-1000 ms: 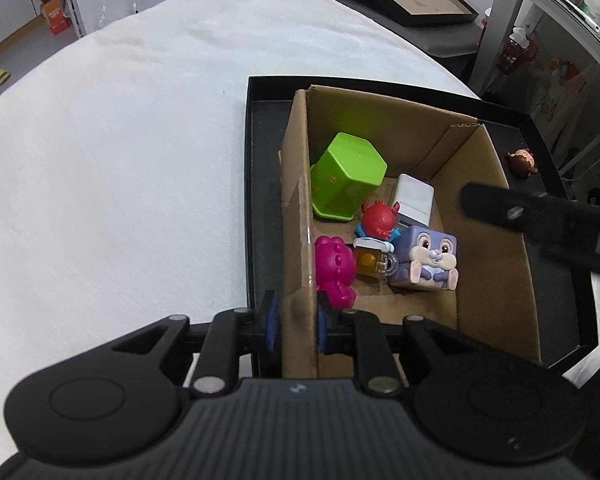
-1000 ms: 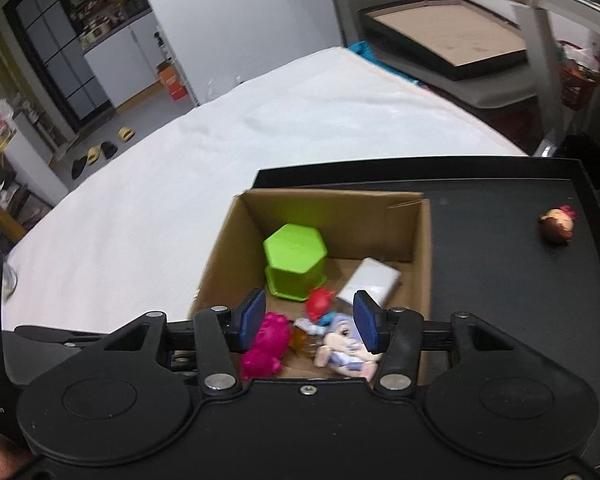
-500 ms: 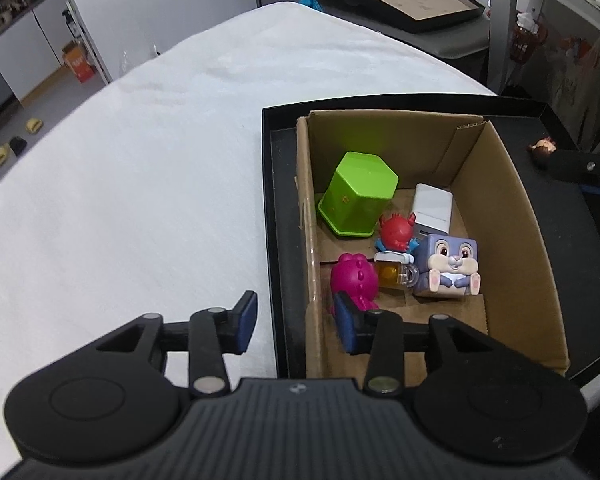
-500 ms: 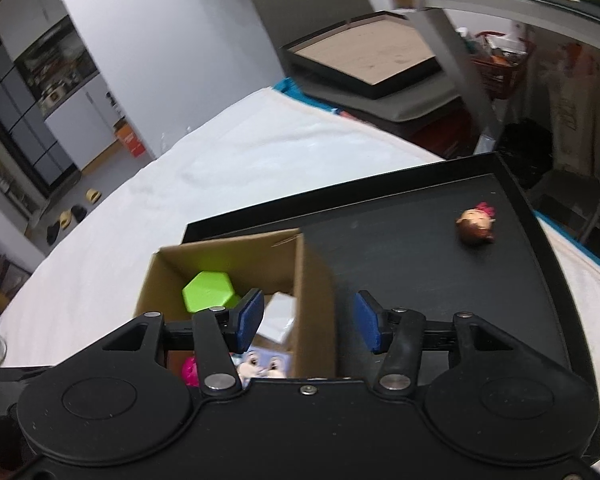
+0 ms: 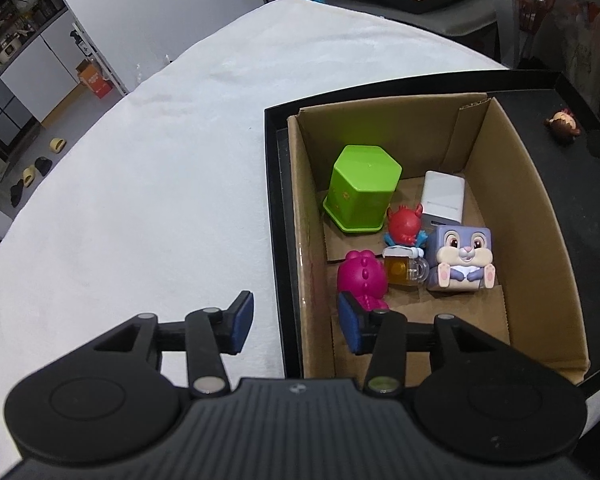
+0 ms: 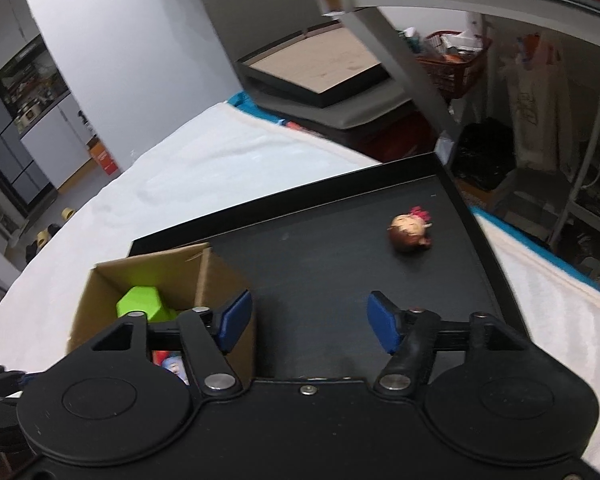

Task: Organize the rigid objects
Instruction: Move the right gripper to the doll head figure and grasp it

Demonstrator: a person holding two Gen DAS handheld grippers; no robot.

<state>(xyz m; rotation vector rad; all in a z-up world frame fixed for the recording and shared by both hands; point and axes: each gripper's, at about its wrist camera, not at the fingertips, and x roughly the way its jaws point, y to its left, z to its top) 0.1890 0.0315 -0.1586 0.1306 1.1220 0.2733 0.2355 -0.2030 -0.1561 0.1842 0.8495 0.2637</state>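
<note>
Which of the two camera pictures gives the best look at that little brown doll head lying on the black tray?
The right wrist view: the doll head lies unobstructed on the black tray, ahead of the gripper. In the left wrist view it shows only small at the far right edge.

Your left black two-finger tool (image 5: 296,326) with blue pads: jaws have just been opening, now apart, nothing pressed between them, pitched steeply downward. Your right black two-finger tool (image 6: 309,322), blue pads too: jaws also just opened further, gap wider than the left's, empty, angled down more shallowly.
</note>
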